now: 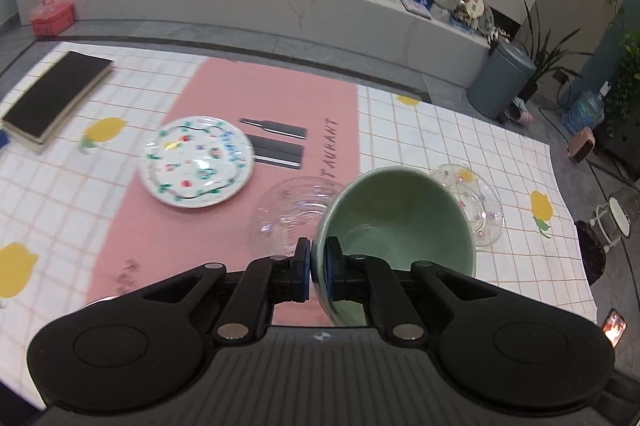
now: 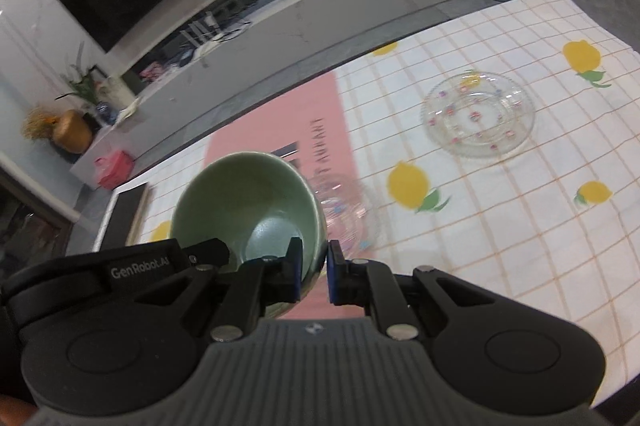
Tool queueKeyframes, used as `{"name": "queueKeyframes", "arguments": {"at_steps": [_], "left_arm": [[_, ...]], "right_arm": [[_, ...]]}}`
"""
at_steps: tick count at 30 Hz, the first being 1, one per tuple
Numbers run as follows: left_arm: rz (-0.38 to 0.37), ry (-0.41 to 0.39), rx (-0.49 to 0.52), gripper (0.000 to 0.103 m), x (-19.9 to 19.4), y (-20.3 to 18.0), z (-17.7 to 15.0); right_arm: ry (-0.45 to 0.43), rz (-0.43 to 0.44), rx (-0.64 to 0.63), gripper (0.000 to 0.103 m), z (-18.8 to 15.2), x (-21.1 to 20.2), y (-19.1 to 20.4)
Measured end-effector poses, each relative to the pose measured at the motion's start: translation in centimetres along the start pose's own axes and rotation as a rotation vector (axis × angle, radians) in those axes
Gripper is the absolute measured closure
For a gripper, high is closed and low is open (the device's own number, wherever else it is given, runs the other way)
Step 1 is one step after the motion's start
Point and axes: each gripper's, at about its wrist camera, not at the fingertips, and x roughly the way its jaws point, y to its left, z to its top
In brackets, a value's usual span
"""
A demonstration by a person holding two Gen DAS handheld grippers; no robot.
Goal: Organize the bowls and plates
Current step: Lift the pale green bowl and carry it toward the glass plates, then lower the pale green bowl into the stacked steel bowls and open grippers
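Note:
My left gripper point(image 1: 318, 266) is shut on the rim of a green bowl point(image 1: 400, 222) and holds it tilted above the table. My right gripper point(image 2: 314, 276) is shut on the rim of a green bowl point(image 2: 248, 210), also lifted; the other gripper's body shows beside it at the left. A clear glass bowl point(image 1: 288, 210) sits on the pink mat just beyond the bowl; it also shows in the right wrist view point(image 2: 348, 214). A white painted plate point(image 1: 198, 162) lies on the mat to the left. A clear glass plate point(image 1: 482, 206) lies on the checked cloth to the right, also in the right wrist view point(image 2: 478, 114).
A black book point(image 1: 56, 94) lies at the table's far left. The pink mat point(image 1: 240, 94) runs down the middle of the lemon-print tablecloth point(image 2: 500, 226). A grey bin point(image 1: 500, 82) stands on the floor beyond the table's right edge. A low white TV cabinet point(image 1: 260, 2) runs behind.

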Motion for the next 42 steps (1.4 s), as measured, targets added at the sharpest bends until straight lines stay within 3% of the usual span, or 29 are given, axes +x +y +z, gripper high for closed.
{"name": "queueKeyframes", "arguments": {"at_steps": [14, 23, 42], "left_arm": [[0.098, -0.025, -0.152, 0.094, -6.5, 8.9, -3.6], [0.105, 0.041, -0.221, 0.093, -6.6, 12.7, -6.1], [0.083, 0.172, -0.27, 0.093, -3.0, 15.0, -7.7]], "right_arm": [[0.114, 0.116, -0.16, 0.094, -5.6, -1.0, 8.3], [0.211, 0.111, -0.213, 0.095, -8.1, 0.9, 10.0], [0.319, 0.043, -0.235, 0.096, -9.4, 4.6, 9.6]]}}
